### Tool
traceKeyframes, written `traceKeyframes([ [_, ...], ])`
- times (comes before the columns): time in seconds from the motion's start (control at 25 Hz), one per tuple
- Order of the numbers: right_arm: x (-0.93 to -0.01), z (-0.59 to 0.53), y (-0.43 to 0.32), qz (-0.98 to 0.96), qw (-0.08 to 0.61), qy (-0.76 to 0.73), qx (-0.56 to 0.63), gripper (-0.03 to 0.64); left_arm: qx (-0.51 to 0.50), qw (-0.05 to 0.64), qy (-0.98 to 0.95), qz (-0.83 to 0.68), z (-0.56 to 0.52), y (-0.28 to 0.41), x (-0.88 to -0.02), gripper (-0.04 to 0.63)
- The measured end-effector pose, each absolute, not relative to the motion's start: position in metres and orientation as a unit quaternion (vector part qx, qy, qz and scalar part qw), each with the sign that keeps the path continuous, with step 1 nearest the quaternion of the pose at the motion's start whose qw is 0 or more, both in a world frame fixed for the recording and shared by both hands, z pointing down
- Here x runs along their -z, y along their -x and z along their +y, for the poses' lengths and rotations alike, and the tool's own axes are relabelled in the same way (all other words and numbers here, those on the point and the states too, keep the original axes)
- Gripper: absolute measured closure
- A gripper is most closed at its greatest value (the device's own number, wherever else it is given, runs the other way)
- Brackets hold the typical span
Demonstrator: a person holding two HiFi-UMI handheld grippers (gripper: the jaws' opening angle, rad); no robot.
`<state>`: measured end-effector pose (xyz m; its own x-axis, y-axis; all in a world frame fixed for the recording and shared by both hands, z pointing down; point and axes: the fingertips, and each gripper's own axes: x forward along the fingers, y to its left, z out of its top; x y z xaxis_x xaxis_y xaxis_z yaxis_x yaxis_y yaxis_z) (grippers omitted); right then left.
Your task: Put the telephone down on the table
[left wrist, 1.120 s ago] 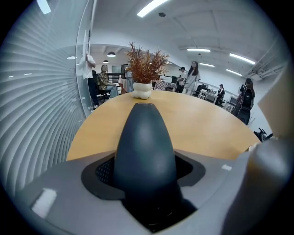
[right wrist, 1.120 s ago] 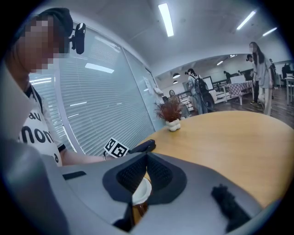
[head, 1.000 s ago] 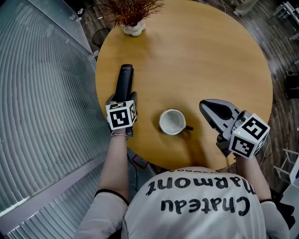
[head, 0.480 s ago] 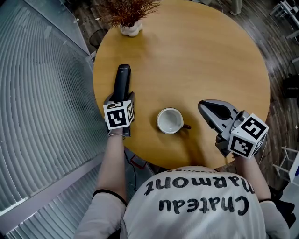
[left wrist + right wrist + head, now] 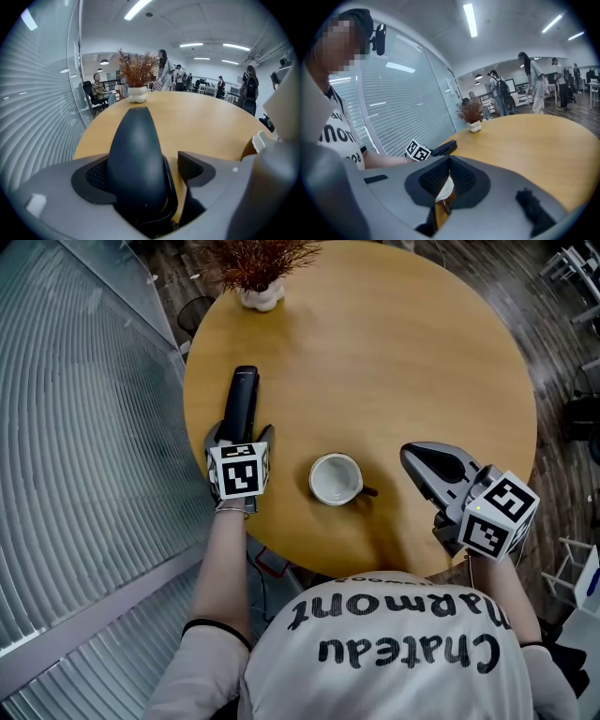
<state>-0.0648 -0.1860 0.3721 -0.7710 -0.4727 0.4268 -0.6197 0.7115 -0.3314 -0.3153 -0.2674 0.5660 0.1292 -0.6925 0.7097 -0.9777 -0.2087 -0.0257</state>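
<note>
White cup (image 5: pixel 335 478) upright on table (image 5: pixel 403 362)

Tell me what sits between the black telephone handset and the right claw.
Only a white ceramic cup, touching neither black telephone handset nor right claw; the head view shows it.

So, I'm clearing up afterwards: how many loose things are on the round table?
3: the telephone at the left edge, the cup near the front middle, the potted plant at the far edge. Nothing looks hidden.
</note>
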Motion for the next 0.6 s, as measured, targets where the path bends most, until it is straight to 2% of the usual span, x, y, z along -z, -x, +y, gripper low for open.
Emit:
traceKeyframes([
  [0.44,-0.379,-0.174,0.056,-0.910,0.148,-0.305,-0.239,0.602,-0.220,0.223,-0.692,-0.651,-0.265,0.335,-0.531,0.187],
  [0.52,-0.380,-0.174,0.051,-0.910,0.145,-0.305,-0.240,0.602,-0.208,0.217,-0.690,-0.658,-0.263,0.336,-0.521,0.205],
  [0.6,-0.380,-0.176,0.048,-0.912,0.133,-0.304,-0.240,0.602,-0.192,0.208,-0.687,-0.669,-0.259,0.337,-0.509,0.251],
])
